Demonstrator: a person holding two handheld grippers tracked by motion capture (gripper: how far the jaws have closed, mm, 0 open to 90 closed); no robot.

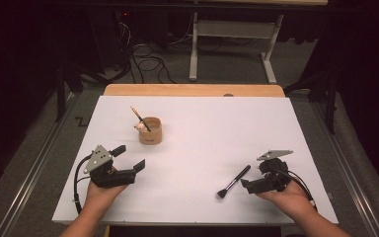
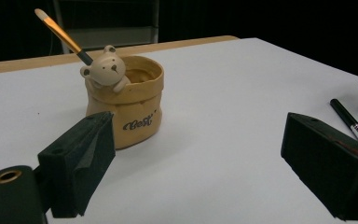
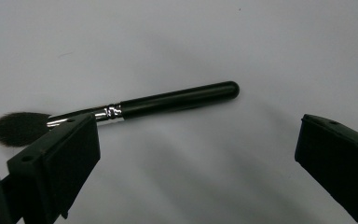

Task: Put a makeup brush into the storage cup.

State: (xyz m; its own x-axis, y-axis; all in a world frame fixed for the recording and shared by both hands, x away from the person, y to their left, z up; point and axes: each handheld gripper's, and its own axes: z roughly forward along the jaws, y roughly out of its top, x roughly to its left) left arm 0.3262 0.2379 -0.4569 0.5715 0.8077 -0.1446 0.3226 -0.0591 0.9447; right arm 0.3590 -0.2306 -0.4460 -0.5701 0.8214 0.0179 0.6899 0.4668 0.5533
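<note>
One pot (image 1: pixel 150 131), tan with a small bear figure on its rim, toward the far left of the worktop (image 1: pixel 202 128), holding a thin paintbrush (image 1: pixel 139 117) that leans out over the rim. Just beside the right gripper (image 1: pixel 251 185), near the front right corner: a black makeup brush (image 1: pixel 234 181), flat on the surface, bristles toward the front edge. Right gripper released, jaws spread wide, brush lying just beyond them, untouched. Left gripper (image 1: pixel 128 158) near the front left corner, also released, nothing between its jaws, facing the pot. Plenty of bare white surface across the middle and along the far and right edges.
</note>
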